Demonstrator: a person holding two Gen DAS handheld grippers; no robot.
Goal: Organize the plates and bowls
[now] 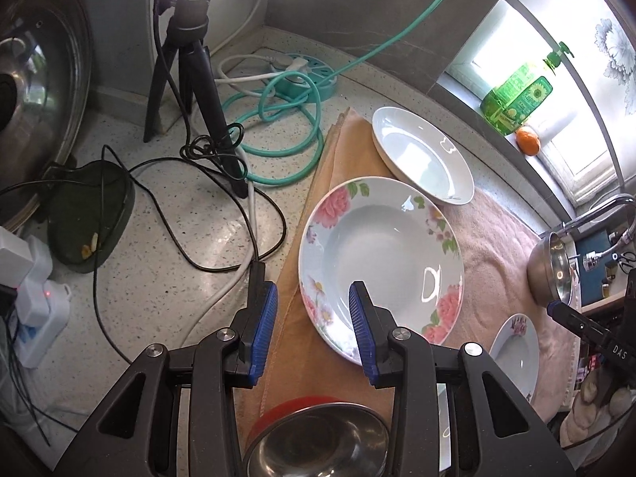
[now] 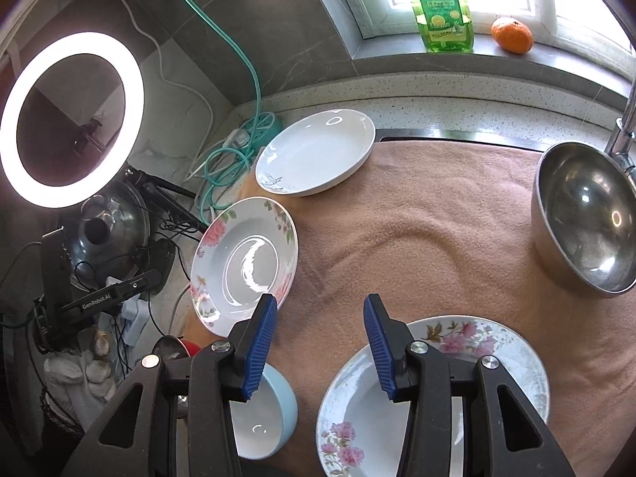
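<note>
Plates and bowls lie scattered in a single layer on the pink towel (image 2: 417,214), none stacked, so by my judgement the sorting has hardly begun and nearly all of it is left. Nearest, under the right gripper (image 2: 320,342), sit a light blue bowl (image 2: 266,421) and a floral plate (image 2: 497,361), apart from each other; its jaws stand open and empty. The left gripper (image 1: 312,332) hangs likewise open and empty, above a small steel bowl (image 1: 318,441), one blue finger over the near rim of the pink-flowered plate (image 1: 381,258). Beyond that plate lies a plain white plate (image 2: 318,153), just beside it; whether they touch I cannot tell. Well apart to the right, a large steel bowl (image 2: 584,214) stands tilted by the faucet (image 2: 624,127).
</note>
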